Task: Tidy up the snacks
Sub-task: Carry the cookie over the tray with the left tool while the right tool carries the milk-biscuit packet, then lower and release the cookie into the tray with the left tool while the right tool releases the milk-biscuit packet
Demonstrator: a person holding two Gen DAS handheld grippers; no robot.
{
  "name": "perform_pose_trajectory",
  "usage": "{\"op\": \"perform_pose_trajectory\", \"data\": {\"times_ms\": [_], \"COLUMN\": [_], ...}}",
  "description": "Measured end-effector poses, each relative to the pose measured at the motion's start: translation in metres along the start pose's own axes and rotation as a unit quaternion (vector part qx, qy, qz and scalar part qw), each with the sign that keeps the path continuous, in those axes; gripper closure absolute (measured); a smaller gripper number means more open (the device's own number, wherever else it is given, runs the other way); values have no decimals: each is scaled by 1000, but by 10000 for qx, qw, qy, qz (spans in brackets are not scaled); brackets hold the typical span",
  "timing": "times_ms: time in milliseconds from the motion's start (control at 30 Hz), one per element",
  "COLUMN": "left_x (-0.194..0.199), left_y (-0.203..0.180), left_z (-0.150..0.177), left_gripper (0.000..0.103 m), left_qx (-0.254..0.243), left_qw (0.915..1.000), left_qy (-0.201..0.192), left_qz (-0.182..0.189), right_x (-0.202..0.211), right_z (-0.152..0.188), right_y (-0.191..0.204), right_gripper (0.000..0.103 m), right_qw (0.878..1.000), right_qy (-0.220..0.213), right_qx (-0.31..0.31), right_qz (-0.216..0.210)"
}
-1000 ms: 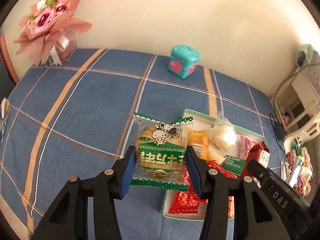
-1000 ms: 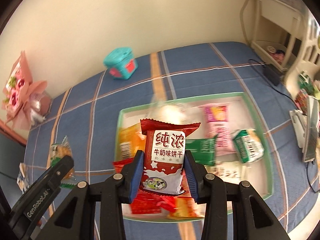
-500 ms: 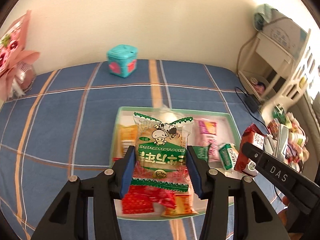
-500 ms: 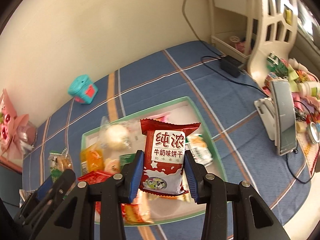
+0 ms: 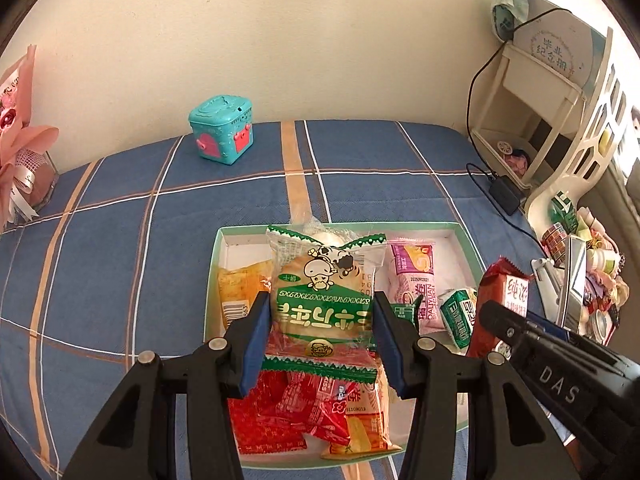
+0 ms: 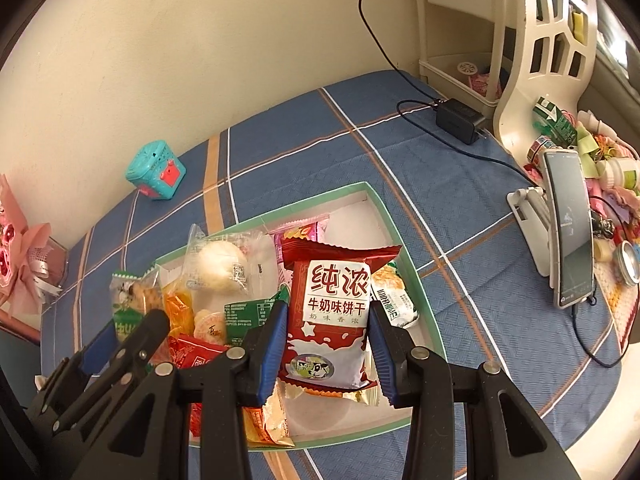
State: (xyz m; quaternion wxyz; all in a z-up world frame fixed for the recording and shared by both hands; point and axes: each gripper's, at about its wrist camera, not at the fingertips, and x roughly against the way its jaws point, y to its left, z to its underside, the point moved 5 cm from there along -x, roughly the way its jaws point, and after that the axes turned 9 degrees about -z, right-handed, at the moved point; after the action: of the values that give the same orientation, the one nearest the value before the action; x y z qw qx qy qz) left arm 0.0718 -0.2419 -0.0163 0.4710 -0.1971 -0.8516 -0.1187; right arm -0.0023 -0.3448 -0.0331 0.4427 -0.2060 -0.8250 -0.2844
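Observation:
My left gripper (image 5: 322,312) is shut on a green cookie packet (image 5: 325,300) with a cartoon cow, held above the green-rimmed tray (image 5: 212,264). My right gripper (image 6: 328,320) is shut on a red milk-biscuit packet (image 6: 330,312), held above the same tray (image 6: 416,280). The tray holds several snacks: an orange packet (image 5: 236,288), a pink packet (image 5: 416,280), red packets (image 5: 288,412), a white bun in clear wrap (image 6: 222,264). The right gripper with its red packet (image 5: 504,304) shows at the right of the left wrist view. The left gripper with its green packet (image 6: 126,312) shows at the left of the right wrist view.
The tray lies on a blue plaid cloth (image 5: 120,240). A teal toy box (image 5: 222,134) stands near the wall. A pink bouquet (image 5: 16,152) is at far left. A phone on a stand (image 6: 568,228), a black charger (image 6: 460,120) and a white shelf (image 6: 520,40) are at right.
Both grippers, still holding their packets, have swung right and come over the tray. The left one now sits above the tray's front left, the right one above its front right.

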Motion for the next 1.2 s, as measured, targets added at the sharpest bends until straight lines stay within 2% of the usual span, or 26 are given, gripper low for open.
{"op": "perform_pose_trajectory", "data": {"times_ms": [600,933,1200], "left_x": [-34,-46,-36], "left_y": [5,11,12], "left_z": [2,5,1], "left_gripper": [52,52,49], "left_qx": [87,264,278], "left_qw": [9993,9977,9980], "left_qy": [349,584,511], "left_qz": [123,227,247], "right_x": [-49,-49,-44], "right_z": [14,8,5], "right_y": [-3,3,4], "right_gripper": [60,61,61], "right_qw": [9980,9987,9988], "right_qy": [627,498,466], "right_qx": [-19,27,19], "right_qz": [112,104,136]}}
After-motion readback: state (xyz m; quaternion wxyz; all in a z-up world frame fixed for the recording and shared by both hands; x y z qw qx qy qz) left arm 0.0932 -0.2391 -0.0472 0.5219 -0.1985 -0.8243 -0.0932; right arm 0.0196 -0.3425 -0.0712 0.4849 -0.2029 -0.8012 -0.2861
